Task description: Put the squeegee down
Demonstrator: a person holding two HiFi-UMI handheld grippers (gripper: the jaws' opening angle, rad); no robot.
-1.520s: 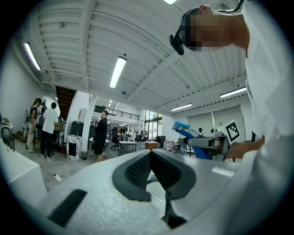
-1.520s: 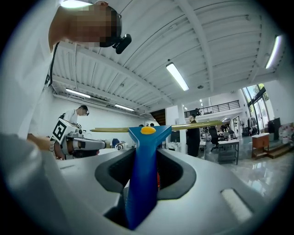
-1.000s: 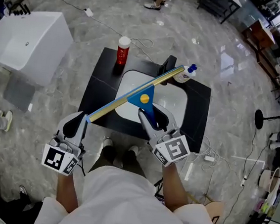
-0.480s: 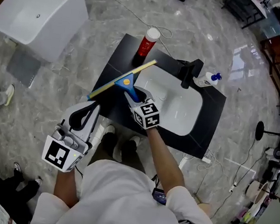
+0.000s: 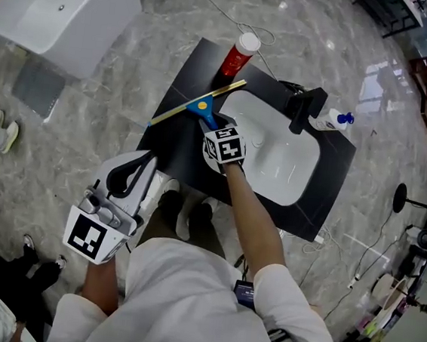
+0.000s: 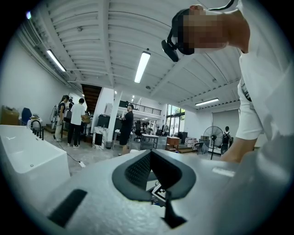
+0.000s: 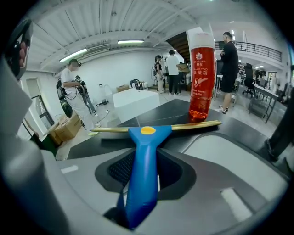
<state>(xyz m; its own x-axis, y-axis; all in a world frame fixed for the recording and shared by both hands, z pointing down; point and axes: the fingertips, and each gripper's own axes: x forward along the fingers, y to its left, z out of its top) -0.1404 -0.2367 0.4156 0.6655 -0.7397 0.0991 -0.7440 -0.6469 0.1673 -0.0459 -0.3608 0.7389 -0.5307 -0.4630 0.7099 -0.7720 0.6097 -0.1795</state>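
Observation:
The squeegee [image 5: 199, 105] has a blue handle [image 7: 142, 170] and a long yellow blade [image 7: 183, 125]. My right gripper [image 5: 212, 125] is shut on the handle and tilts downward. It holds the blade low over the black counter [image 5: 179, 79], at the left rim of the white sink [image 5: 276, 154]; I cannot tell whether blade and counter touch. My left gripper [image 5: 133, 167] hangs well short of the counter, near my body. Its fingertips [image 6: 150, 152] meet, with nothing between them.
A red shampoo bottle [image 5: 238, 55] [image 7: 202, 78] stands on the counter's far corner, just beyond the blade. A black faucet [image 5: 303, 108] and a blue-capped spray bottle [image 5: 332, 120] sit behind the sink. A white bathtub [image 5: 64, 6] stands to the left. People stand in the background.
My right gripper has come down and to the left with the squeegee, from high over the sink to the counter's left part. The left gripper has shifted only a little.

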